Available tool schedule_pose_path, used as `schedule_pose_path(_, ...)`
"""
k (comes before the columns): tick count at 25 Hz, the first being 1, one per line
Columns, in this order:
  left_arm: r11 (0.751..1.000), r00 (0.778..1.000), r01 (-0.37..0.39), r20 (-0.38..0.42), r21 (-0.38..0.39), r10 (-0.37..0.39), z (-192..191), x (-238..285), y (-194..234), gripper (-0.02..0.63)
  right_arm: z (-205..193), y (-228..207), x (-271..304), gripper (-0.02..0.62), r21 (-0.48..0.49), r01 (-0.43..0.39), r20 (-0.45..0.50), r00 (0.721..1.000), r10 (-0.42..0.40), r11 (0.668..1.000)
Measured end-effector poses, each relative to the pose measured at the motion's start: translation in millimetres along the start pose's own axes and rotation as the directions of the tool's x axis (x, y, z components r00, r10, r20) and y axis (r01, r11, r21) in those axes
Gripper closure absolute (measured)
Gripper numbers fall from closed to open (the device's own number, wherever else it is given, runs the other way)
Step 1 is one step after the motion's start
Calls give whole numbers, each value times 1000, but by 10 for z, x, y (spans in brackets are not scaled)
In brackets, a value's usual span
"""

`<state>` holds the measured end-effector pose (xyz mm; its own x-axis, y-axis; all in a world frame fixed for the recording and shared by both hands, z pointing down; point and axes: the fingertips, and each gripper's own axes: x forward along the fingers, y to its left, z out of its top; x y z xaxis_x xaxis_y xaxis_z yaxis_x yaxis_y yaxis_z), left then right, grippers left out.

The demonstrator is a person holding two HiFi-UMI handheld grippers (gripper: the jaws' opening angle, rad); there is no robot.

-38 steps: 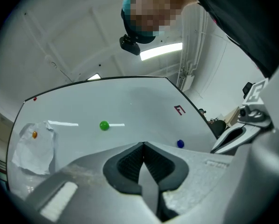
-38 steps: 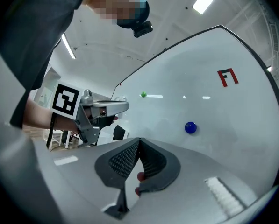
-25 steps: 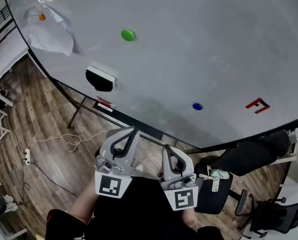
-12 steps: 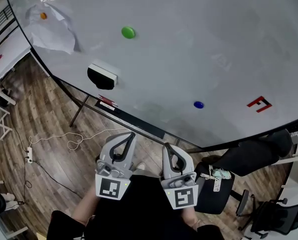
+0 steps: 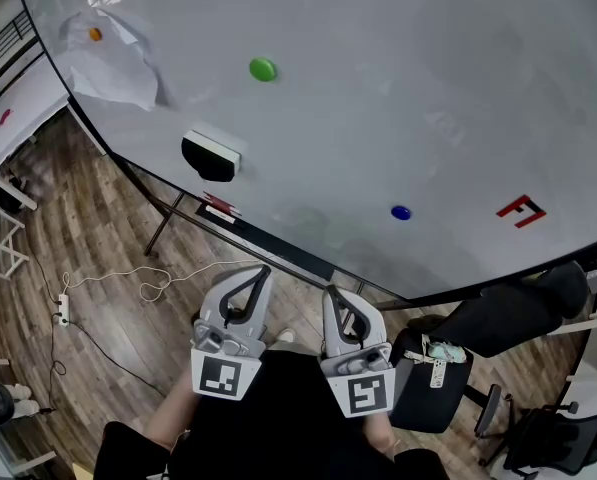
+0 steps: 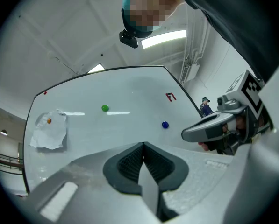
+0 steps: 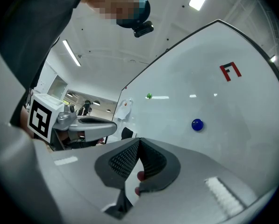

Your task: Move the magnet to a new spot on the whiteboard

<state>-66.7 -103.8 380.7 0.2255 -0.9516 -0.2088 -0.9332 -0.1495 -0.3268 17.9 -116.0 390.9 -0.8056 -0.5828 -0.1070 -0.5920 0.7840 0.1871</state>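
grey fingers shut and empty, three magnets on the board

grey padded fingers of the left gripper (image 6: 143,148) are pressed together with nothing between them. the right gripper (image 7: 138,143) reads the same, pads meeting at the tip. two small red spots show low in its gap; what they are i cannot tell. in the head view both grippers are held close to the person's body, side by side, well apart from the whiteboard (image 5: 428,88).

on the board sit a blue magnet (image 5: 401,212) near a red mark (image 5: 521,210), a green magnet (image 5: 263,69) higher up, and an orange magnet (image 5: 96,35) pinning a crumpled paper (image 5: 113,68). an eraser (image 5: 210,156) clings near the lower edge.

this layout fits either a magnet already set down in its new spot or one waiting to be picked. the pictures do not settle which, nor which magnet is meant.

risks, as i judge them:
- shut fingers arriving at a magnet would only shove it across the slick surface.
- a low, rounded magnet gives little to pinch, so it could squirt out and drop to the floor.
- lifting the orange one would free the paper.
- a careless reach near the lower edge could knock the eraser off.
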Motion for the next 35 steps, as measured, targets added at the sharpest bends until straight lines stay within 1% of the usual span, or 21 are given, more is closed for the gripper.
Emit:
schedule_pose_path(16, 1000, 1000, 14, -2, -7, -14, -26, 40, -42, 604, -34, -14, 12, 595, -16, -10, -16, 1000, 10, 1000)
schedule_pose_path(35, 1000, 1000, 7, -8, -4, -7, -60, 65, -5, 604, -52, -23, 57, 595, -19, -20, -14, 1000, 20, 1000)
